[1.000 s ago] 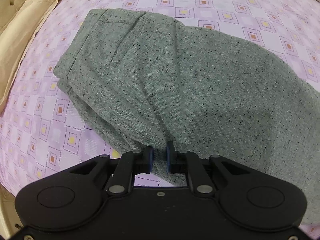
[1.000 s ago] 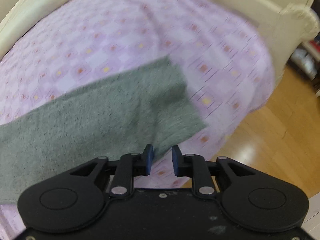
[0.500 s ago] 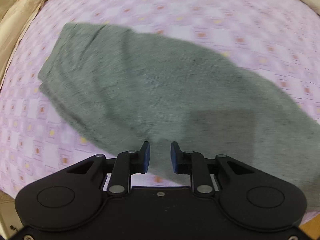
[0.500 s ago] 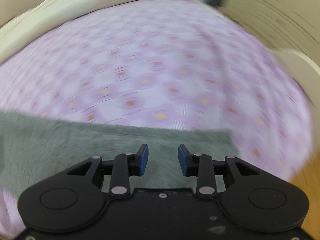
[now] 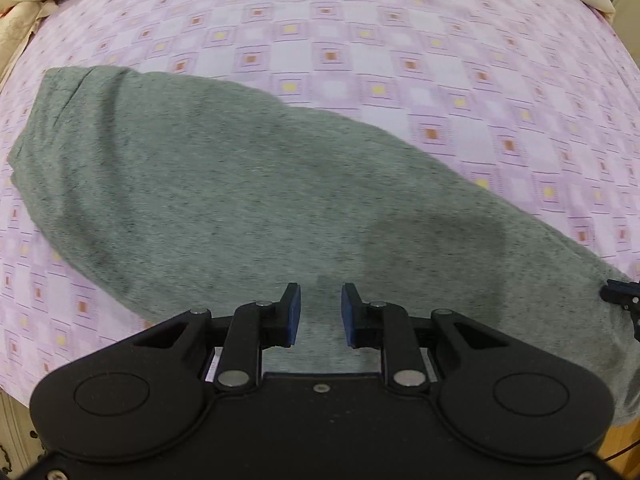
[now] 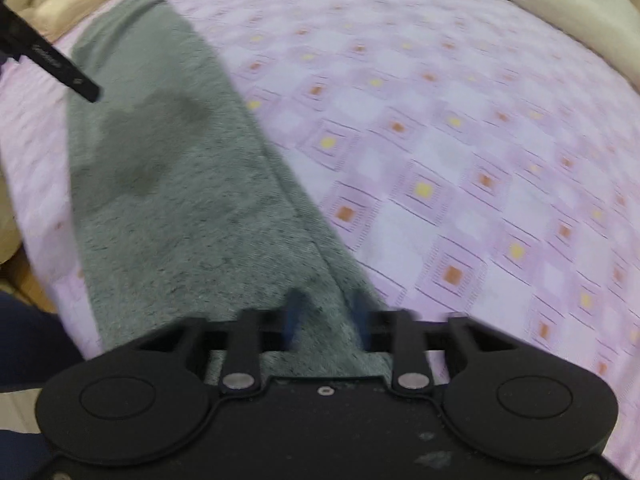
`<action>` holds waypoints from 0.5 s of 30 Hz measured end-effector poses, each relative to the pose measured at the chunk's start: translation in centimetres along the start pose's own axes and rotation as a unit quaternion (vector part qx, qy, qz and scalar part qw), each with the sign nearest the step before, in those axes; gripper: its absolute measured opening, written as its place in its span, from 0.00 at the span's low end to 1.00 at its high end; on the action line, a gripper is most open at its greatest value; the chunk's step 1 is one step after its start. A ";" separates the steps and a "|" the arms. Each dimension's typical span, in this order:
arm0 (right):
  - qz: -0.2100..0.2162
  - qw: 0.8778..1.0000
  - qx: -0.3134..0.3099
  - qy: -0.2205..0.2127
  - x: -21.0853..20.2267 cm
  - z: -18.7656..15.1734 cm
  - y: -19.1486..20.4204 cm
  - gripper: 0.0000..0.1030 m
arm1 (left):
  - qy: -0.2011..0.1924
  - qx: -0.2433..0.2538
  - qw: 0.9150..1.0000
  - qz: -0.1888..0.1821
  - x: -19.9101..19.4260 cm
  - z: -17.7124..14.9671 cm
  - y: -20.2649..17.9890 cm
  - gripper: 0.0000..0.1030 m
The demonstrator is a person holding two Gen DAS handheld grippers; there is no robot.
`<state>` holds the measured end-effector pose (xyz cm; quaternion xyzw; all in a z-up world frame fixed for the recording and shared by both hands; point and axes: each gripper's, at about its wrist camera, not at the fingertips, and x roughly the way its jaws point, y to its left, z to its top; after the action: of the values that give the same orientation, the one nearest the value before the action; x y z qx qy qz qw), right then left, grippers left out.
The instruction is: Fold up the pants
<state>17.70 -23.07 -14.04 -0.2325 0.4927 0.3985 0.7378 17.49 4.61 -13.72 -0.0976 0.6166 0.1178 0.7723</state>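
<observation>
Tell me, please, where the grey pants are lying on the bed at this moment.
The grey pants lie stretched along the near edge of the purple patterned bedspread, waistband at far left in the left wrist view, directly under both tools.

Right wrist view: right gripper (image 6: 326,316) fingertips motion-blurred; jaw gap over the pants (image 6: 180,200) hem unreadable, contact with the cloth undetermined. Pants' near end hidden under the gripper body. Dark object (image 6: 48,60) at upper left cut by the frame edge.

Left wrist view: pants (image 5: 240,200) right end cut off.
</observation>
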 end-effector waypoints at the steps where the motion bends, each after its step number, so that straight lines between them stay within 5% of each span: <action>1: 0.002 1.000 0.000 0.002 0.0 0.1 0.0 0.02 | -0.002 0.002 1.000 0.002 0.0 0.0 -0.5 0.29; 7: -0.030 0.999 -0.007 -0.039 -2.6 0.9 -0.1 0.01 | -0.027 0.013 1.000 0.002 -0.3 0.8 -2.5 0.29; 12: -0.052 0.998 -0.015 -0.027 -0.7 0.2 0.7 0.03 | -0.027 0.040 0.999 -0.001 0.7 1.2 -4.8 0.29; 15: -0.096 0.994 0.033 -0.035 -0.5 -0.1 0.2 0.23 | -0.028 0.079 0.996 -0.011 1.6 1.3 -6.8 0.29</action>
<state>17.37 -23.18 -13.61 -0.2398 0.4548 0.3170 0.7970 21.14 -1.39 -14.98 -0.0395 0.6008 0.0629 0.7959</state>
